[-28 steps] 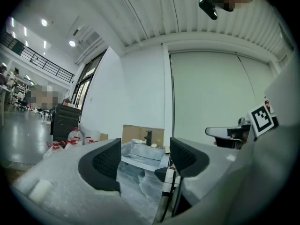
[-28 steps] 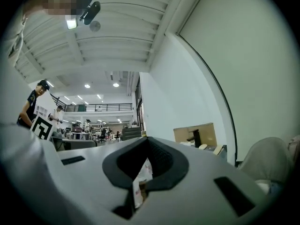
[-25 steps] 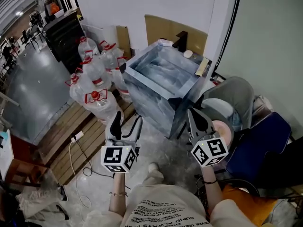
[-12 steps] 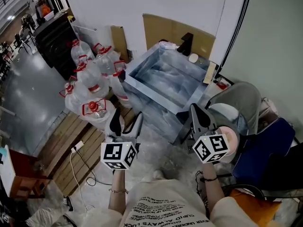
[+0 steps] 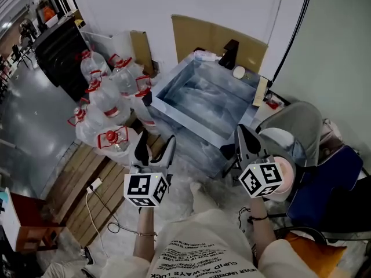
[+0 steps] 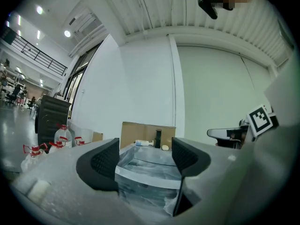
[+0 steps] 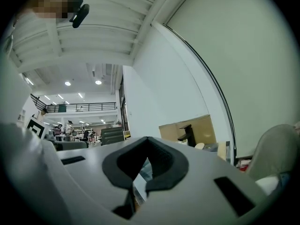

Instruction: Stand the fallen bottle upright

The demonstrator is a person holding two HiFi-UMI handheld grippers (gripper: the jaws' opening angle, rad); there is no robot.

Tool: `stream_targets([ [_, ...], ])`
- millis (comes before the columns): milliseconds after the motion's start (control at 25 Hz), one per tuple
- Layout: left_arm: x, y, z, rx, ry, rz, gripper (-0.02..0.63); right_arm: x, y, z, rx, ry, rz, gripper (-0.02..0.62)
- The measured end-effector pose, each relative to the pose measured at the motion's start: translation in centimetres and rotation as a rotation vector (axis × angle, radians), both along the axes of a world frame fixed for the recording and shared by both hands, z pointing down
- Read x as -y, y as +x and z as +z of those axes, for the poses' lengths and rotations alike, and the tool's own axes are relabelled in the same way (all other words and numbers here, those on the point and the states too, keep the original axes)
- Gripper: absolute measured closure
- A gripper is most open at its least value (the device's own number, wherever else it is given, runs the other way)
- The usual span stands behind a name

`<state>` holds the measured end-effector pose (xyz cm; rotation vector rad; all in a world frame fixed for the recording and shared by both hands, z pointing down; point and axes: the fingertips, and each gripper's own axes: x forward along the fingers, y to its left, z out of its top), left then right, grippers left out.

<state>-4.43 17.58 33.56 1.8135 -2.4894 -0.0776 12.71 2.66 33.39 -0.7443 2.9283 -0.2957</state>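
Note:
A small white bottle [image 5: 204, 54] lies on its side on the far rim of the blue-grey sink [image 5: 174, 110], next to a black tap [image 5: 231, 52] and a pale soap bar [image 5: 239, 72]. In the left gripper view the bottle [image 6: 143, 143] shows far off beyond the basin. My left gripper [image 5: 155, 145] [image 6: 144, 159] is held level in front of the sink's near corner, open, with nothing between its jaws. My right gripper [image 5: 243, 134] [image 7: 147, 138] is level at the sink's right side, shut and empty. Both are well short of the bottle.
Several large water jugs with red caps [image 5: 107, 94] stand left of the sink on a wooden pallet [image 5: 81, 175]. A black cabinet [image 5: 58, 42] is at the far left. A grey chair [image 5: 297, 120] and a blue seat [image 5: 324, 181] crowd the right. A cable [image 5: 99, 197] lies on the floor.
The person has stepped toward the sink, and both grippers have come forward with them. The sink and jugs now sit closer beneath the grippers.

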Motion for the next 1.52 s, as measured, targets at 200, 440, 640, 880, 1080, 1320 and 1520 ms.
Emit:
stream_targets([
  [200, 2.0, -2.5, 0.6, -0.007, 0.006, 0.01, 0.273, 1.6, -2.0, 0.9, 0.0, -0.005, 0.013, 0.592],
  [440, 6.8, -5.9, 1.4, -0.014, 0.003, 0.049, 0.273, 5.4, -5.5, 1.8, 0.001, -0.019, 0.04, 0.592],
  [640, 11.4, -8.9, 1.7, -0.027, -0.015, 0.097, 0.273, 9.0, -9.3, 2.2, -0.012, -0.039, 0.058, 0.592],
  [880, 17.0, -12.2, 1.9, -0.037, -0.042, 0.167, 0.273, 13.4, -13.5, 2.8, -0.021, -0.073, 0.091, 0.592],
  [1080, 21.1, -14.3, 1.7, -0.04, -0.043, 0.214, 0.273, 16.6, -16.0, 2.9, -0.029, -0.086, 0.11, 0.592],
  [1320, 24.5, -16.0, 1.7, -0.026, -0.056, 0.247, 0.273, 18.3, -17.8, 3.4, -0.032, -0.099, 0.119, 0.592],
  [1520, 27.3, -16.5, 1.9, -0.013, -0.084, 0.304, 0.273, 19.5, -18.3, 4.1, -0.042, -0.114, 0.145, 0.592],
])
